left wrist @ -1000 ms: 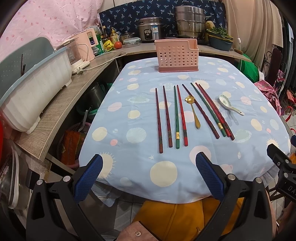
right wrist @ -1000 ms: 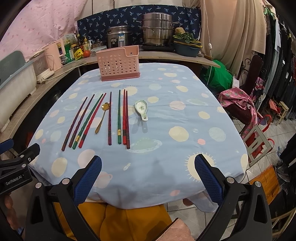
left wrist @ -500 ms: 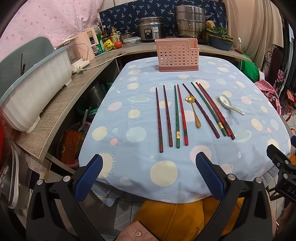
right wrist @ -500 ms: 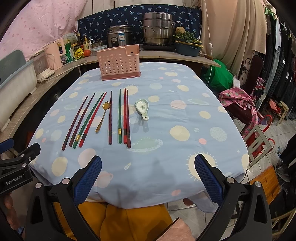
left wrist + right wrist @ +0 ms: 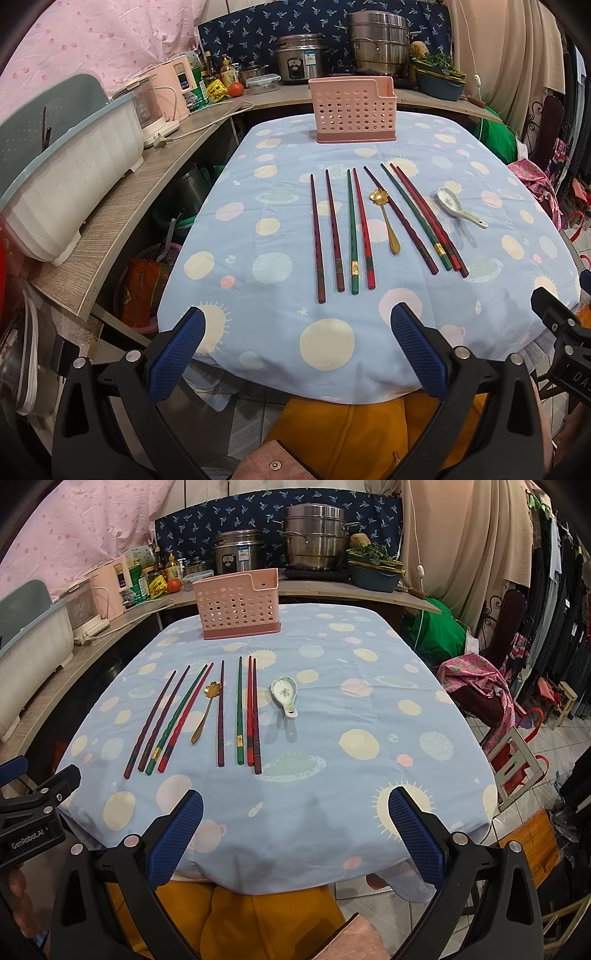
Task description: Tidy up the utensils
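The left gripper (image 5: 293, 349), with black arms and blue ribbed pads, hangs at the near edge of the table with its jaws spread wide and nothing between them. The right gripper (image 5: 295, 829), of the same make, is likewise wide apart and empty; its black body shows at 3 o'clock in the left wrist view.

On the pale blue tablecloth printed with cream circles and suns (image 5: 273, 343) lie eight long lacquered chopsticks (image 5: 352, 229) in dark red, green and bright red, running roughly from 6 towards 12 o'clock: four nearly parallel to the left, four fanned closer together to the right. Between the two groups lies a gold metal spoon with a flower-shaped bowl (image 5: 386, 219). At 3 o'clock from the chopsticks rests a white ceramic soup spoon with a green pattern (image 5: 283, 695), apart from them.

At 12 o'clock, at the far end of the table, stands an upright pink perforated plastic utensil holder (image 5: 352, 110); nothing shows above its rim. A steel rice cooker (image 5: 301, 59) sits on the counter behind it.
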The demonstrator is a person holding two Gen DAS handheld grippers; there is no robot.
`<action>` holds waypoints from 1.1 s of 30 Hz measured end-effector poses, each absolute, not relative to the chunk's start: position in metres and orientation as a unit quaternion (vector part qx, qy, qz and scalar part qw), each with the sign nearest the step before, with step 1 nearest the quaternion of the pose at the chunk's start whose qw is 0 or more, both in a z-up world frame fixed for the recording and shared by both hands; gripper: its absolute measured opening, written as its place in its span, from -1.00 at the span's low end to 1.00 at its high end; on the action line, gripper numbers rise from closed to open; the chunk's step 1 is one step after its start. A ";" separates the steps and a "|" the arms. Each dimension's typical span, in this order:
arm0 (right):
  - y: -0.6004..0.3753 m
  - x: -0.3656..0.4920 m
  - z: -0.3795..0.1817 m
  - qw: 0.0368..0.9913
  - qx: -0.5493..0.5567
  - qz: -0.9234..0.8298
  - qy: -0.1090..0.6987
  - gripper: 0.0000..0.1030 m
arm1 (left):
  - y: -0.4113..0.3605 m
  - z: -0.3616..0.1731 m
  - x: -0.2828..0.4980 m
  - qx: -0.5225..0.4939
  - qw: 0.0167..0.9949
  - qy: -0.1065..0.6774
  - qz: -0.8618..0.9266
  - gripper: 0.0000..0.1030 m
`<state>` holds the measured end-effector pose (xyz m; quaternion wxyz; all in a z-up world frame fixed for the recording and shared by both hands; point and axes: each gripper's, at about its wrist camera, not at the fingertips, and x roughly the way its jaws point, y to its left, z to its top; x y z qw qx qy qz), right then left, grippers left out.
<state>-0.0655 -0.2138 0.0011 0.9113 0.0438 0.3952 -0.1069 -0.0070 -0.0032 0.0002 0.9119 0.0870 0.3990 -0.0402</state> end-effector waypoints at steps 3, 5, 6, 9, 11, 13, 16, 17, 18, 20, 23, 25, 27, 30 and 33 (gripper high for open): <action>-0.214 -0.066 0.001 0.911 0.044 -0.107 0.395 0.87 | -0.003 0.000 -0.007 0.087 0.912 0.399 -0.040 0.87; -0.214 -0.066 0.001 0.911 0.044 -0.107 0.396 0.87 | -0.003 -0.001 -0.007 0.087 0.912 0.399 -0.041 0.87; -0.214 -0.066 0.001 0.911 0.044 -0.107 0.395 0.87 | -0.003 0.000 -0.007 0.087 0.912 0.399 -0.040 0.87; -0.214 -0.066 0.001 0.911 0.044 -0.106 0.395 0.87 | -0.003 0.000 -0.007 0.086 0.912 0.400 -0.040 0.87; -0.213 -0.066 0.001 0.911 0.044 -0.106 0.396 0.87 | -0.003 0.000 -0.007 0.087 0.912 0.400 -0.040 0.86; -0.214 -0.066 0.000 0.911 0.044 -0.107 0.395 0.87 | -0.003 0.000 -0.007 0.087 0.912 0.399 -0.040 0.87; -0.214 -0.066 0.000 0.911 0.044 -0.107 0.396 0.87 | -0.003 -0.001 -0.008 0.086 0.912 0.400 -0.040 0.87; -0.215 -0.066 0.000 0.911 0.044 -0.107 0.396 0.87 | -0.003 -0.001 -0.007 0.086 0.912 0.400 -0.040 0.87; -0.215 -0.066 0.000 0.911 0.044 -0.107 0.396 0.87 | -0.003 -0.001 -0.008 0.086 0.911 0.400 -0.040 0.87; -0.215 -0.066 -0.001 0.911 0.044 -0.107 0.396 0.87 | -0.004 -0.003 -0.009 0.085 0.911 0.402 -0.041 0.87; -0.212 -0.066 0.000 0.911 0.045 -0.106 0.397 0.87 | -0.004 -0.006 -0.009 0.084 0.910 0.404 -0.041 0.87; -0.212 -0.066 -0.001 0.911 0.044 -0.106 0.397 0.87 | -0.004 -0.007 -0.009 0.083 0.910 0.405 -0.042 0.87; -0.212 -0.066 -0.001 0.911 0.045 -0.106 0.397 0.87 | -0.004 -0.008 -0.007 0.083 0.909 0.406 -0.042 0.87; -0.213 -0.068 -0.007 0.910 0.046 -0.105 0.398 0.87 | -0.005 -0.009 -0.006 0.083 0.908 0.408 -0.043 0.87; -0.213 -0.067 -0.013 0.909 0.047 -0.105 0.401 0.87 | -0.006 -0.009 -0.004 0.083 0.907 0.410 -0.045 0.87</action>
